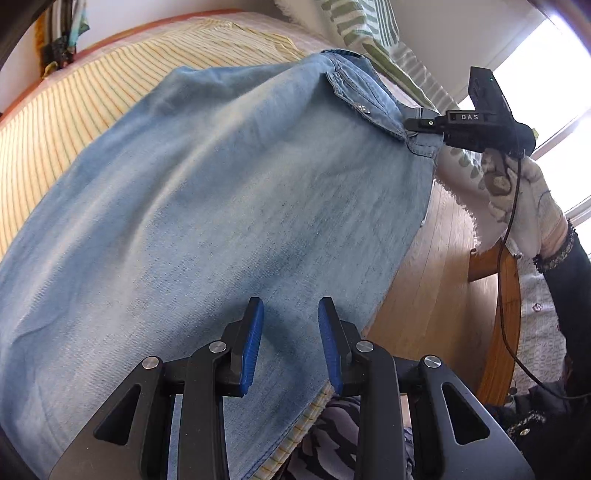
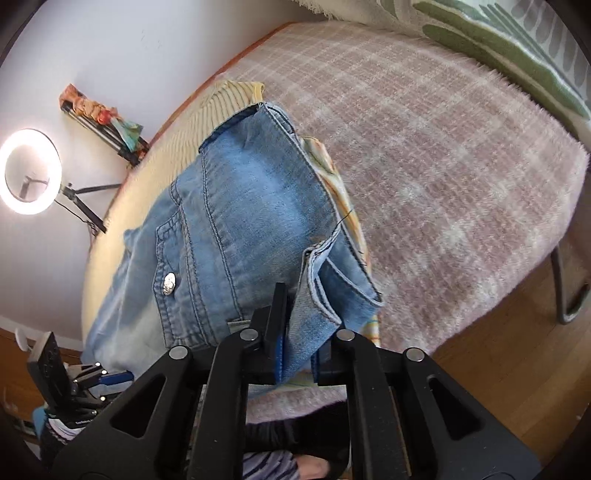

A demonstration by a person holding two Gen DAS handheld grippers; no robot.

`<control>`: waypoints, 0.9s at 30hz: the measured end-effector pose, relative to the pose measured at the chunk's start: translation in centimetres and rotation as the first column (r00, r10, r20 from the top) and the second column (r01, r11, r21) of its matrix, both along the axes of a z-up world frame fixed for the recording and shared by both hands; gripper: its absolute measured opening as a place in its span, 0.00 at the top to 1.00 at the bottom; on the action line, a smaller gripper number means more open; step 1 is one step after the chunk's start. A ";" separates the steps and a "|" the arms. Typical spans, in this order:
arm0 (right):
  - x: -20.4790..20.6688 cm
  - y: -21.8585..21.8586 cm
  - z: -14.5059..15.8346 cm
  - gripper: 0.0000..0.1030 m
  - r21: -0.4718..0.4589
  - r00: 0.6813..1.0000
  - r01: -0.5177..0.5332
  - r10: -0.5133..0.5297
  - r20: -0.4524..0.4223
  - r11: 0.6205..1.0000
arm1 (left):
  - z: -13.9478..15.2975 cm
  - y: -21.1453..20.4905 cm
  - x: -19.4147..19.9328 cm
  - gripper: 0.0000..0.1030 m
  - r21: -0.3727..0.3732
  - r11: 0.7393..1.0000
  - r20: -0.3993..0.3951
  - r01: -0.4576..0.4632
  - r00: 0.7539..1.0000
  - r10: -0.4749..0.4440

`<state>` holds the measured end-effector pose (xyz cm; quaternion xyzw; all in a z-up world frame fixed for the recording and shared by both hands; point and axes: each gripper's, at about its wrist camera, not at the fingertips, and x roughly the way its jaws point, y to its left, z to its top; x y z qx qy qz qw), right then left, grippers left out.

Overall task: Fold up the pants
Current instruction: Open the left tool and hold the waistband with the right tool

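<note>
Light blue denim pants (image 1: 221, 206) lie spread over the bed, waistband toward the upper right. My left gripper (image 1: 291, 306) hovers over the near edge of the denim; its blue pads (image 1: 253, 343) stand apart and grip nothing. My right gripper (image 1: 415, 124), held by a gloved hand (image 1: 532, 206), clamps the waistband corner. In the right wrist view, the right gripper (image 2: 295, 343) is shut on a folded flap of the pants (image 2: 251, 221), beside a pocket with a metal button (image 2: 168, 286). The denim hides its right finger. The left gripper (image 2: 110, 378) shows at the lower left.
Under the pants lie a yellow striped sheet (image 1: 92, 103) and a pink plaid blanket (image 2: 443, 166). A green leaf-patterned cloth (image 1: 369, 33) lies at the bed's far end. A ring light (image 2: 29, 170) stands by the wall. Wooden floor (image 1: 436, 277) borders the bed.
</note>
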<state>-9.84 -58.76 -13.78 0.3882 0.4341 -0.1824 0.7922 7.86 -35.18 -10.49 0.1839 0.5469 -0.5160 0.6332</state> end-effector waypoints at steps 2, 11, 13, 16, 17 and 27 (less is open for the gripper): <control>-0.6 0.4 0.9 0.82 -0.054 0.999 0.001 -0.004 -0.051 0.999 | 0.1 0.1 0.4 0.72 0.000 1.000 0.004 0.000 1.000 0.000; -2.0 1.0 8.0 0.43 -0.329 0.997 -0.071 0.069 -0.018 0.942 | 2.5 1.1 6.0 0.72 -0.095 0.986 0.011 -0.140 0.990 0.142; -0.5 0.6 8.8 0.41 -0.355 0.994 -0.095 0.106 0.012 0.930 | 3.5 0.7 7.8 0.59 -0.129 0.978 0.026 -0.165 0.985 0.169; 3.0 -0.2 8.4 0.41 -0.364 0.985 -0.161 0.175 0.006 0.917 | 4.0 0.0 10.5 0.48 -0.178 0.961 0.028 -0.214 0.975 0.222; 4.2 -0.6 8.0 0.41 -0.355 0.983 -0.170 0.184 0.005 0.919 | 3.9 -0.3 11.1 0.48 -0.185 0.958 0.029 -0.218 0.973 0.227; 10.6 -5.7 4.0 0.41 -0.213 0.976 -0.194 0.210 0.054 0.957 | 1.5 -4.6 16.4 0.48 -0.185 0.946 -0.043 -0.265 0.964 0.261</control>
